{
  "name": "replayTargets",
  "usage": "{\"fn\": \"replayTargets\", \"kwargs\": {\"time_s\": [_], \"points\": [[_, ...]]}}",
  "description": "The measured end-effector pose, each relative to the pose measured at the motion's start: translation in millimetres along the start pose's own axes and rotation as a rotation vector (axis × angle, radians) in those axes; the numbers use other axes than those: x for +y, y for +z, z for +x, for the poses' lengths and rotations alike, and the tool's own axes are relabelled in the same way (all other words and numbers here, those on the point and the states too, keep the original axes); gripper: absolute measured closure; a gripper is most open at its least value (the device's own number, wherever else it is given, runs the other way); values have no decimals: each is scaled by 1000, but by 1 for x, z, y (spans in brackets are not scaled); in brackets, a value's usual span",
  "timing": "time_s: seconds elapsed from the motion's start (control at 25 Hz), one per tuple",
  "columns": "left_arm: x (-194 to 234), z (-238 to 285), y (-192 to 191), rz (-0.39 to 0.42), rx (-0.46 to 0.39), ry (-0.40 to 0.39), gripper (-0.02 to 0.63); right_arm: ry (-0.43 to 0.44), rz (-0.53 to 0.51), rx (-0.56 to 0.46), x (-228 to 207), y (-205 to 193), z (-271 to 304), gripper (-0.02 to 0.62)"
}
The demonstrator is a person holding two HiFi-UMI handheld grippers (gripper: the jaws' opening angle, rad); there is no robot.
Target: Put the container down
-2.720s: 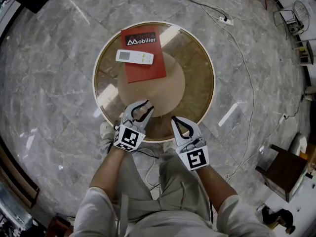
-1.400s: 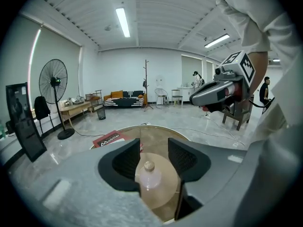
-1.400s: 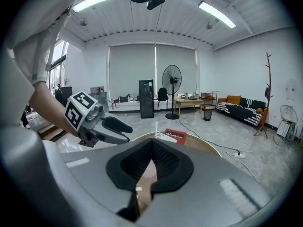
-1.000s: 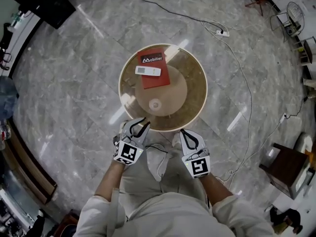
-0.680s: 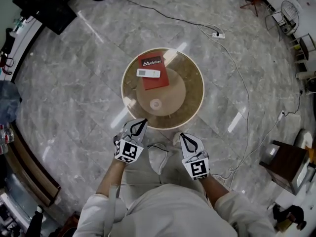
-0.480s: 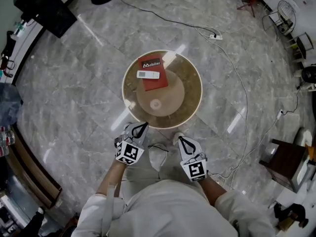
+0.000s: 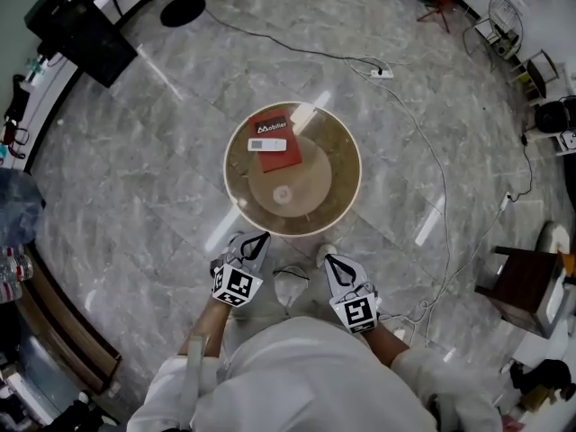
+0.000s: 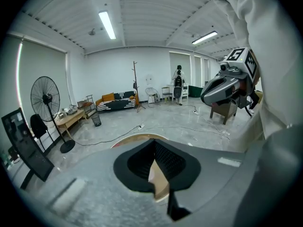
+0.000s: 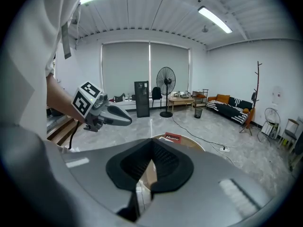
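A small round container stands alone on the middle of the round glass-topped table. Behind it a white remote lies on a red book. Both grippers hang short of the table's near edge, over the floor and close to the person's body. My left gripper is shut with nothing in it, its tips meeting. My right gripper is likewise shut and empty. Each gripper view shows the other gripper off to the side and the table rim beyond the jaws.
A cable runs over the marble floor to a power strip behind the table. A black screen and a fan base stand far left. A wooden stool is at the right. A standing fan and a sofa are farther off.
The table has shrunk in view and the container now stands free on it. Both grippers have drawn back off the table edge. The left jaws closed.
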State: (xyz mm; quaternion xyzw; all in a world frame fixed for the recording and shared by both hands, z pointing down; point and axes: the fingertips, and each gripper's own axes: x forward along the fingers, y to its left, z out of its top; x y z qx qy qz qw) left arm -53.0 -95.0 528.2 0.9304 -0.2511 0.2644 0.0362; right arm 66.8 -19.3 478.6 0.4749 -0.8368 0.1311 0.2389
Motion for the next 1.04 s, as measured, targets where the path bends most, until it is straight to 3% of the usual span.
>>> {"fn": "replayTargets", "kwargs": {"time_s": [1.04], "points": [[11, -4, 13, 27, -32, 26, 600, -32, -36, -66, -9, 23, 10, 591]]}}
